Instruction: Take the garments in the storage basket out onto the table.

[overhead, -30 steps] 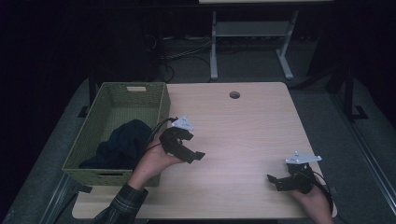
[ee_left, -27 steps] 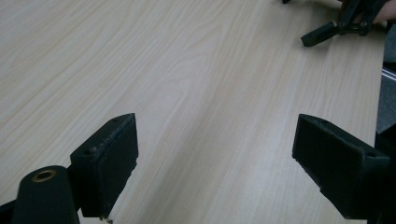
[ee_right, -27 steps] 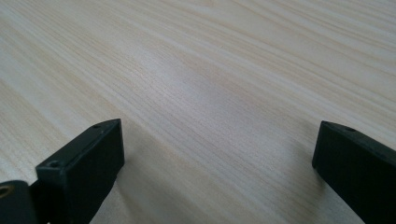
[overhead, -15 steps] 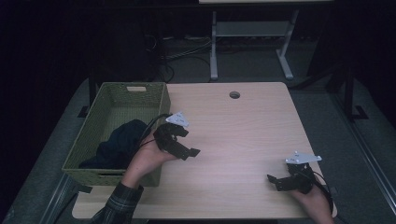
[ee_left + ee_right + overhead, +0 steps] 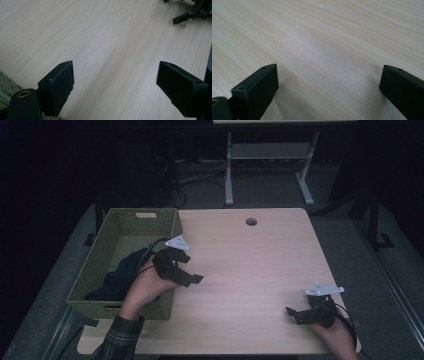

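- The left claw (image 5: 192,268) is released with nothing between its jaws, held over the pale wooden surface (image 5: 250,265) just beside the green woven basket (image 5: 112,240).
- A dark blue cloth (image 5: 117,275) lies inside the basket.
- The right claw (image 5: 294,315) is released, low at the near right corner.

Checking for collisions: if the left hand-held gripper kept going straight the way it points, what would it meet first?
Probably the bare light wooden tabletop: the left hand-held gripper tilts down at it, jaws open and empty. The right hand-held gripper lies farther on, off to one side.
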